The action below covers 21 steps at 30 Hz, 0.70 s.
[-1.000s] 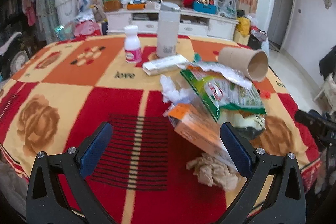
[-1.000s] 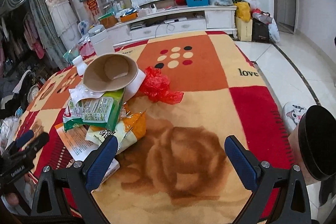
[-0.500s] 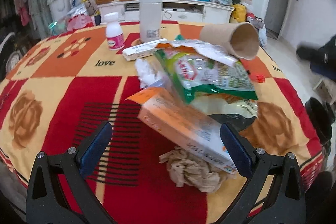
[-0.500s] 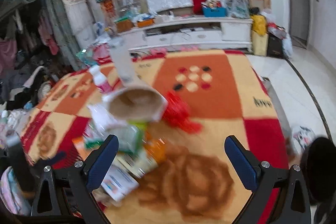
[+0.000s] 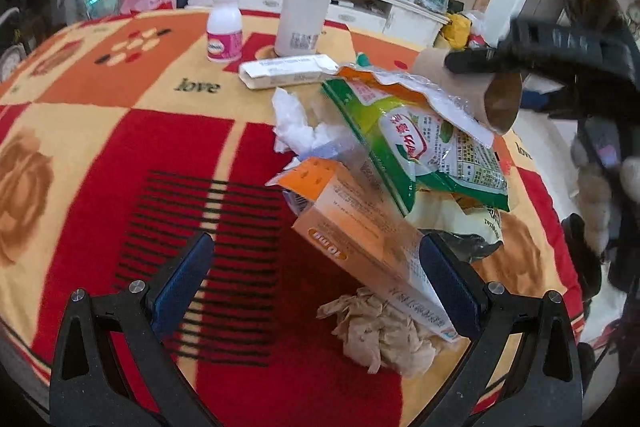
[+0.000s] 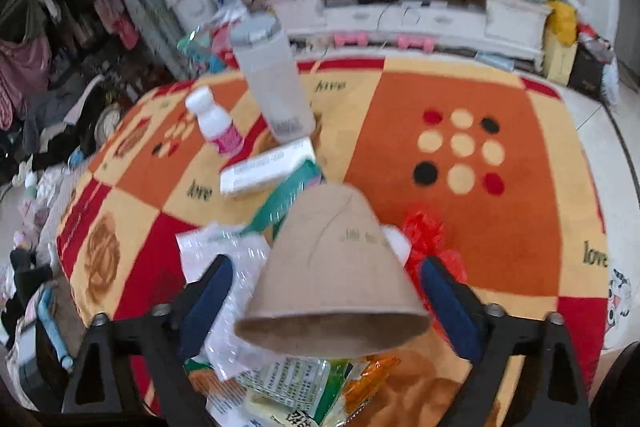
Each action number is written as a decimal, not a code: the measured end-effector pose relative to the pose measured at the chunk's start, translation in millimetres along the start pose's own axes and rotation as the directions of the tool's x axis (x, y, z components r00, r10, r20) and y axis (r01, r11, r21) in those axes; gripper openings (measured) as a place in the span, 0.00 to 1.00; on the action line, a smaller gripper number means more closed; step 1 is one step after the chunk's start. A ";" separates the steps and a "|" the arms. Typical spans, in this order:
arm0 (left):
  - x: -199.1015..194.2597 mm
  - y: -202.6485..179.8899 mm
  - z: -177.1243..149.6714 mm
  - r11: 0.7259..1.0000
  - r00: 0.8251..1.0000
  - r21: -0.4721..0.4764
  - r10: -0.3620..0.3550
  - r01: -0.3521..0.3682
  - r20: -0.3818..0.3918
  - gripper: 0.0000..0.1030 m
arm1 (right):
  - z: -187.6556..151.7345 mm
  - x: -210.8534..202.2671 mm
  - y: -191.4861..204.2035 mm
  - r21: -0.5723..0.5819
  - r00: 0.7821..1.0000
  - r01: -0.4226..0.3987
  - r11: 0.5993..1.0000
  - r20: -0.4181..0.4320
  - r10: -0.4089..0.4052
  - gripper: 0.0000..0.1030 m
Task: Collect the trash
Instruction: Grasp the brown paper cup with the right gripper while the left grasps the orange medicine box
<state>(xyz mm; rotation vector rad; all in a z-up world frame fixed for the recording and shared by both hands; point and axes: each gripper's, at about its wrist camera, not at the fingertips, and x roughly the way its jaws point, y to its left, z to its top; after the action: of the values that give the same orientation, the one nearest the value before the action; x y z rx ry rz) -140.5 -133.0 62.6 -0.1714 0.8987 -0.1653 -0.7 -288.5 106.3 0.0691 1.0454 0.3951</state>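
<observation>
The left gripper (image 5: 316, 281) hangs low over the near edge of the counter (image 5: 100, 131), which is covered by a red, orange and cream patterned blanket; its jaws stand wide open and hold nothing, the crumpled brown paper wad (image 5: 380, 331) just ahead between them and the orange-and-white cardboard carton (image 5: 368, 247) leaning against the inner side of one finger. It has closed in on the heap since a second ago, when the carton and wad lay farther ahead. The right gripper (image 6: 326, 301) has changed more: a second ago it looked across bare blanket with the brown cardboard tube (image 6: 336, 275) well off to its left, and now the tube fills the gap between its wide-open jaws, mouth towards the camera. I cannot tell whether the pads touch it; nothing is clamped yet. This probably means the tube is the first piece to be collected, and the jaws need only close. Under and beside the tube lie the green-and-white snack bag (image 5: 420, 147), a clear plastic wrapper (image 6: 228, 267), the crumpled white tissue (image 5: 296, 127) and a red plastic scrap (image 6: 430, 239). Farther back sit a long white box (image 5: 288, 71), a small white bottle with a pink label (image 5: 225, 27) and a tall white flask (image 5: 304, 7).
</observation>
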 end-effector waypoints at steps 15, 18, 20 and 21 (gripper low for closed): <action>-15.7 -11.8 12.0 0.983 0.982 -0.006 -0.185 0.185 -0.045 0.26 | -68.7 -63.6 -32.5 0.014 0.990 0.039 0.999 0.135 -0.041 0.80; -27.8 -30.9 11.2 0.973 0.973 0.038 -0.225 0.226 -0.047 0.23 | -88.5 -74.0 -43.5 0.037 0.988 0.063 0.997 0.141 -0.068 0.80; -32.6 -44.0 10.5 0.967 0.969 0.070 -0.243 0.246 -0.051 0.21 | -104.0 -75.9 -53.0 0.049 0.988 0.087 0.995 0.122 -0.092 0.78; -34.3 -54.8 9.6 0.962 0.966 0.093 -0.254 0.258 -0.056 0.21 | -110.3 -76.0 -57.0 0.054 0.989 0.097 0.994 0.109 -0.102 0.62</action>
<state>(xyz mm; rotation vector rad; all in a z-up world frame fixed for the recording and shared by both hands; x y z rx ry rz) -157.8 -178.2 106.4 -0.1913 0.9078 -0.4561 -111.8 -382.4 99.6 0.0810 0.9444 0.2723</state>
